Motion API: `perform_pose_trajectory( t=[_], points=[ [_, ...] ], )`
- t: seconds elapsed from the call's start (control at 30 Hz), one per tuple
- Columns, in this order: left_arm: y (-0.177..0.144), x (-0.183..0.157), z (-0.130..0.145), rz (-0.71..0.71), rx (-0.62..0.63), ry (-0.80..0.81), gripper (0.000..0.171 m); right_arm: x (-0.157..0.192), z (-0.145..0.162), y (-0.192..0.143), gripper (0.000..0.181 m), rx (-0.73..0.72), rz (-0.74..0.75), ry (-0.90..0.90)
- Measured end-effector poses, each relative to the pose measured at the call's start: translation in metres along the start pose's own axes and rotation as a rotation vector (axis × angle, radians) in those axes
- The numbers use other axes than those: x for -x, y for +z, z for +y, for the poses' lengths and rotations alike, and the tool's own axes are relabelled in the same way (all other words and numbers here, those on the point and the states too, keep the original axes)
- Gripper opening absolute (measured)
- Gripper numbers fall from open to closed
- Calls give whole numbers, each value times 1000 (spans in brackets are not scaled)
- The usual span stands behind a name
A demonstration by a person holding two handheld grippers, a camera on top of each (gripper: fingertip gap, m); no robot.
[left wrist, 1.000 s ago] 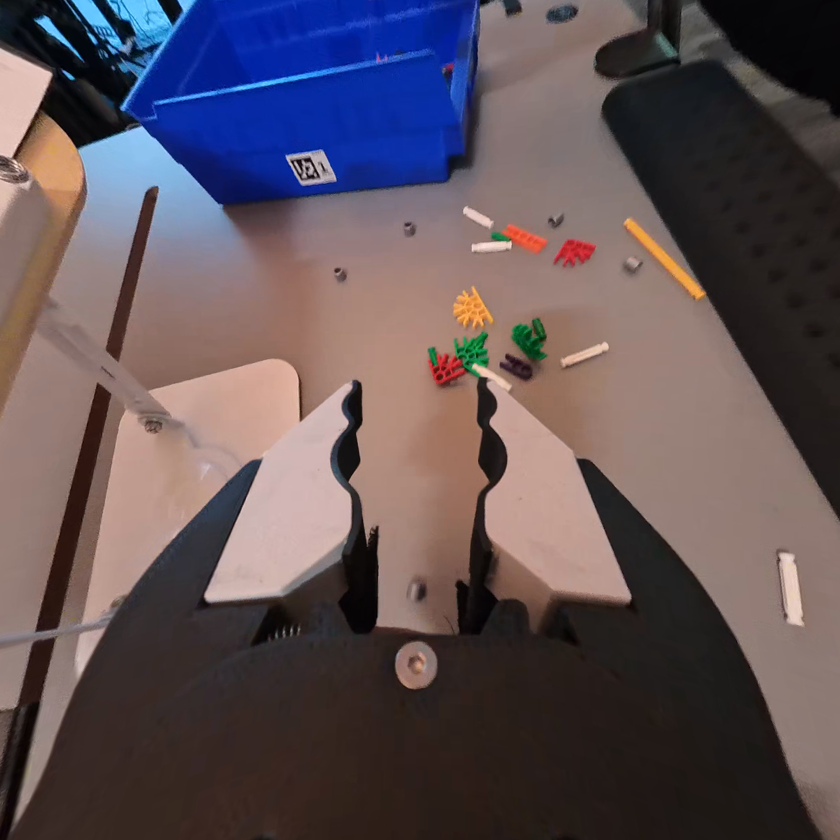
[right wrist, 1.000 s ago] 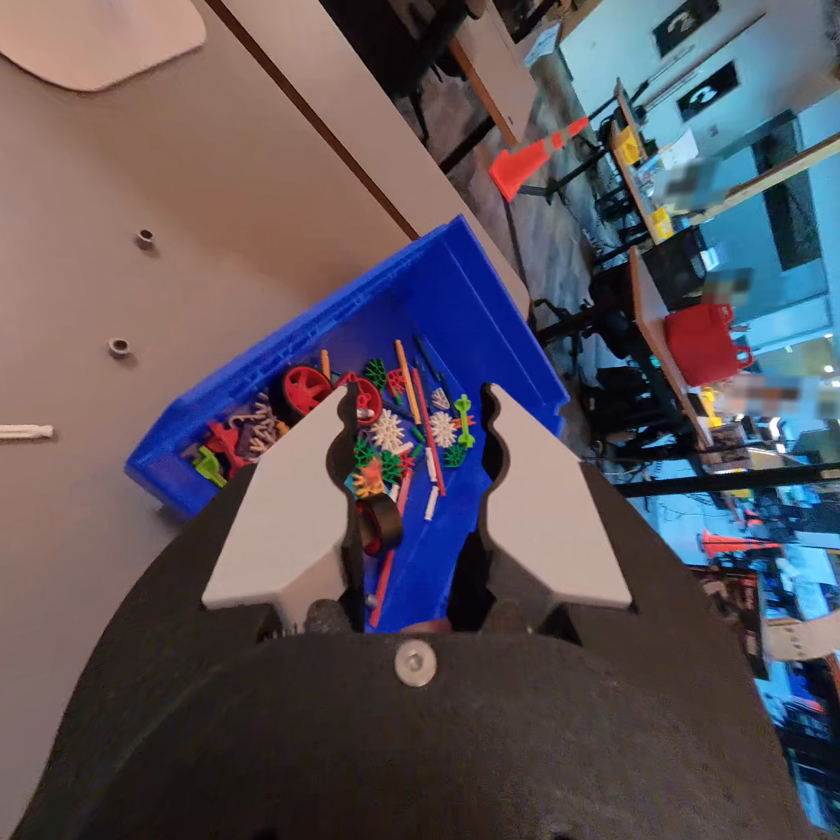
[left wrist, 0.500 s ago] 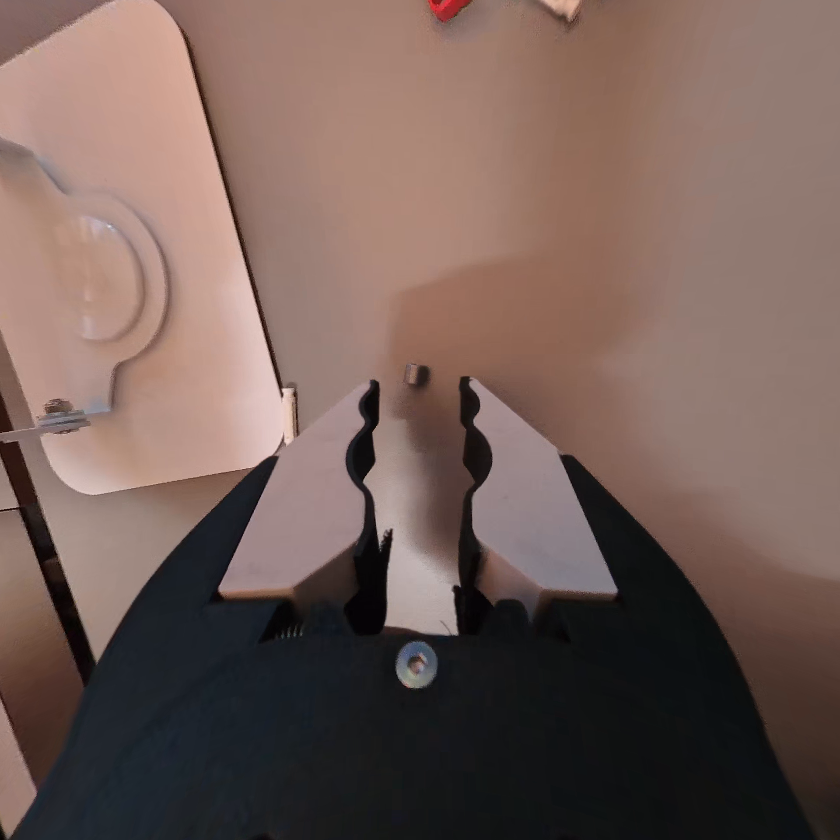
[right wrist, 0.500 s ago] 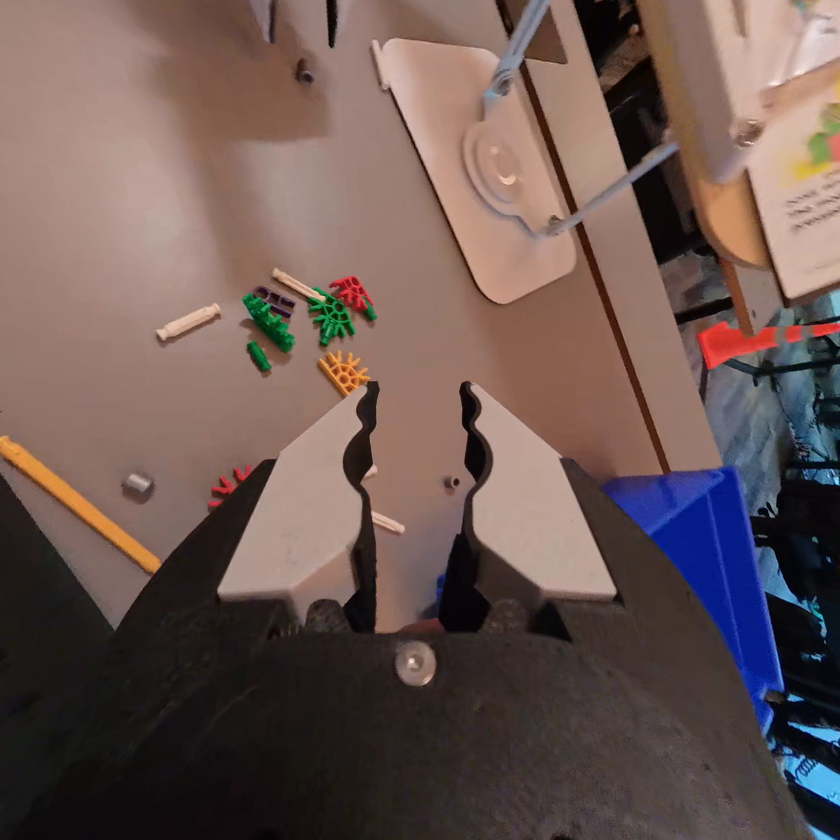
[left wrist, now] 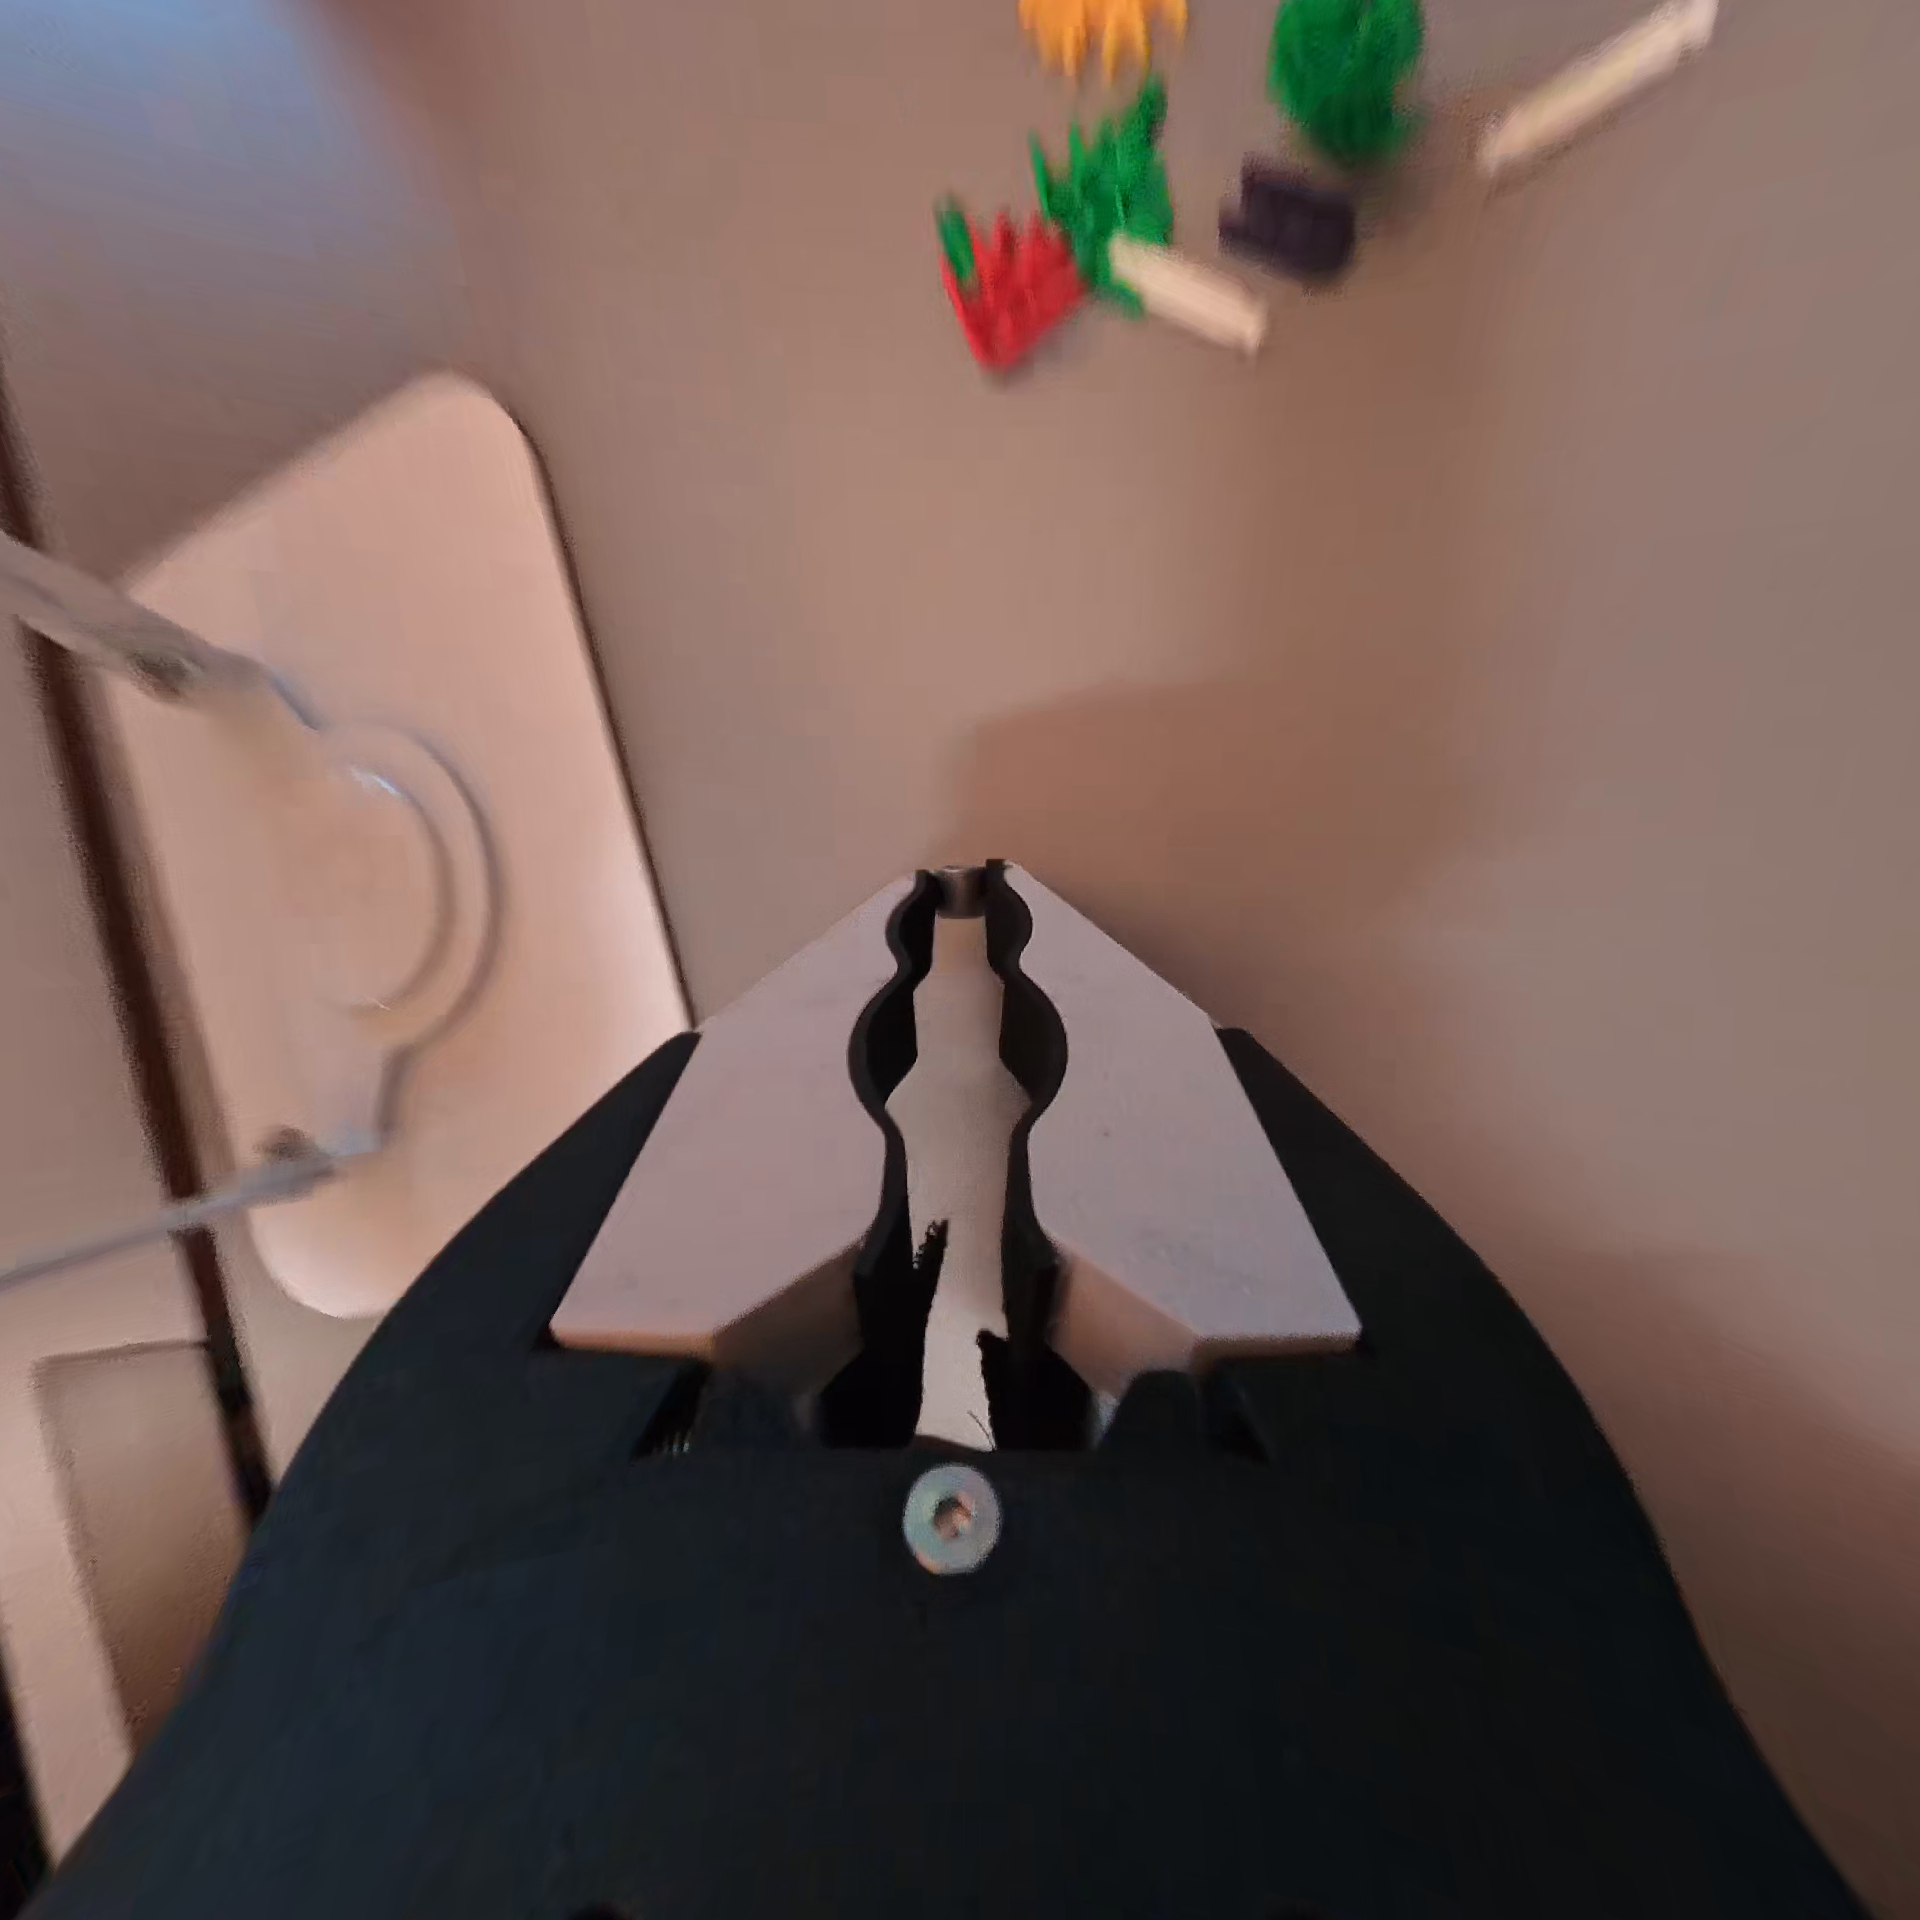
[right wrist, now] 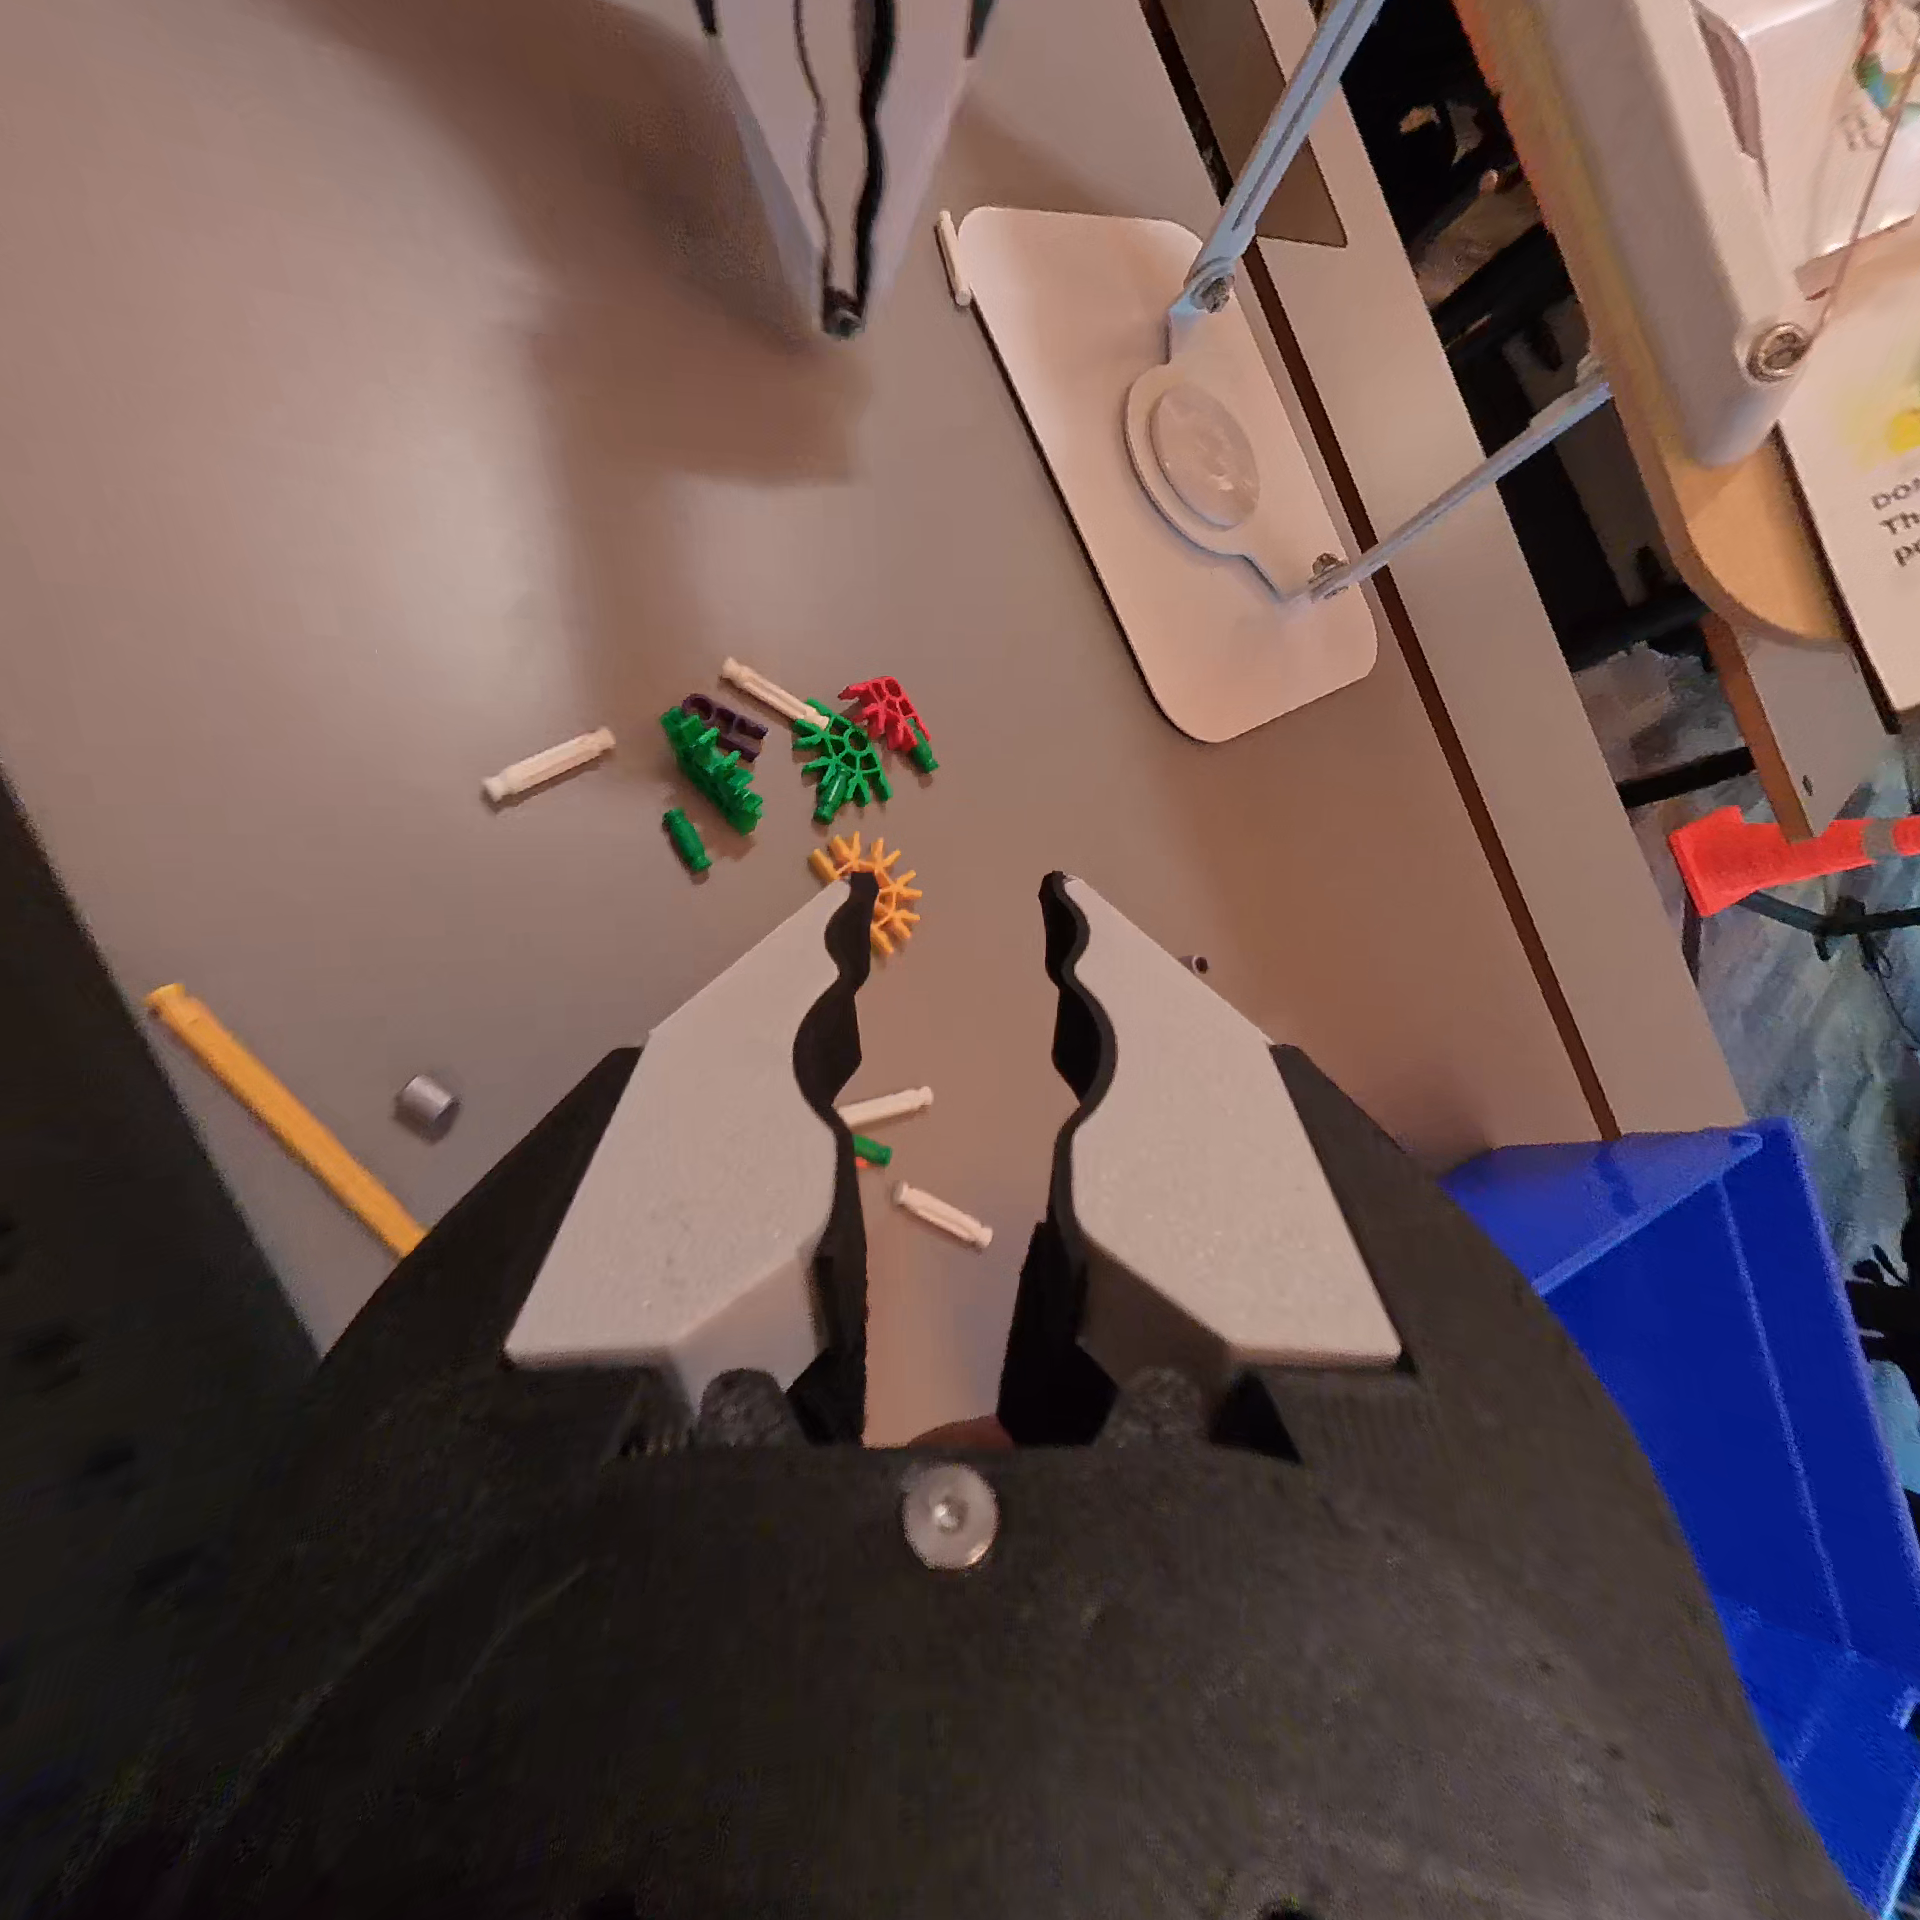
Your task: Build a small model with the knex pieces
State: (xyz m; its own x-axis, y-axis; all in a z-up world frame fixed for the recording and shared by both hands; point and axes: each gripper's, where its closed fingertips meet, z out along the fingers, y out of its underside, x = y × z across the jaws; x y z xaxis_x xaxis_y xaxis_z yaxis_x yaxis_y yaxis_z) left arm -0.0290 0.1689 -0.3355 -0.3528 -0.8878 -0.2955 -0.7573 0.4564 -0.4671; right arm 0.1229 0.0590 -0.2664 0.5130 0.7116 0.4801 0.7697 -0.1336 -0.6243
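Note:
In the left wrist view my left gripper (left wrist: 961, 883) is shut on a small grey metal sleeve (left wrist: 961, 896), pinched at the very fingertips just over the grey table (left wrist: 1455, 727). The right wrist view shows that gripper (right wrist: 842, 312) at the top, fingers closed with the sleeve at the tip. My right gripper (right wrist: 951, 883) is open and holds nothing; it hovers above the table. A yellow snowflake-shaped connector (right wrist: 883, 899) lies under its left fingertip (right wrist: 831, 914). Green, red and purple connectors (right wrist: 842, 758) and white rods (right wrist: 549, 764) lie just beyond.
A white plate with a clear lens holder (right wrist: 1195, 468) lies to the right. A blue bin (right wrist: 1714, 1351) stands at the lower right. A yellow rod (right wrist: 281, 1112), another grey sleeve (right wrist: 426, 1103) and a black perforated mat (right wrist: 62, 1143) lie at the left. The yellow rod (right wrist: 281, 1112) is about 12 cm from my right fingertips.
My left gripper came down over the grey sleeve and closed on it. My right gripper swung away from the blue bin toward the loose parts and narrowed a little, still empty.

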Motion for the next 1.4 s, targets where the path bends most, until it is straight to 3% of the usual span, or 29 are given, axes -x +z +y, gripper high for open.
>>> perform_pose_trajectory(
  t=[0.17,0.27,0.37,0.43,0.57,0.67,0.83,0.93,1.03,1.13,1.23,1.27,1.33,1.4],
  points=[
    [-8,11,-98,-77,-236,76,7,19,16,-23,31,-31,-23,9],
    [-10,12,-143,-113,-317,133,7,2,22,-31,32,-33,123,62],
    [-24,-2,-186,-21,-496,24,7,3,-6,-35,32,-198,190,50],
    [-32,-13,-207,66,-638,-103,7,7,-26,-31,33,-267,273,-50],
    [-40,-30,-220,262,-816,-299,7,-6,-47,-37,32,-299,525,-240],
    [-47,-34,-227,395,-942,-431,7,-4,-56,-42,27,-324,568,-293],
    [-44,-43,-236,508,-1021,-514,7,-2,-59,-43,8,-323,612,-354],
    [-44,-42,-235,507,-1041,-524,8,-4,-56,-47,7,-327,585,-324],
    [-48,-22,-224,397,-1010,-525,27,-31,-40,-62,7,-271,645,-276],
    [-24,-7,-187,194,-740,-414,25,-86,-4,-94,7,-176,757,-160],
    [3,4,-139,10,-480,-292,26,-135,57,-104,7,10,785,-4],
    [11,2,-127,8,-417,-268,26,-146,79,-102,9,72,768,60],
    [26,1,-109,14,-320,-263,32,-161,117,-96,43,176,747,177],
    [35,-7,-104,74,-302,-270,38,-165,129,-93,49,191,731,219]
  ],
)
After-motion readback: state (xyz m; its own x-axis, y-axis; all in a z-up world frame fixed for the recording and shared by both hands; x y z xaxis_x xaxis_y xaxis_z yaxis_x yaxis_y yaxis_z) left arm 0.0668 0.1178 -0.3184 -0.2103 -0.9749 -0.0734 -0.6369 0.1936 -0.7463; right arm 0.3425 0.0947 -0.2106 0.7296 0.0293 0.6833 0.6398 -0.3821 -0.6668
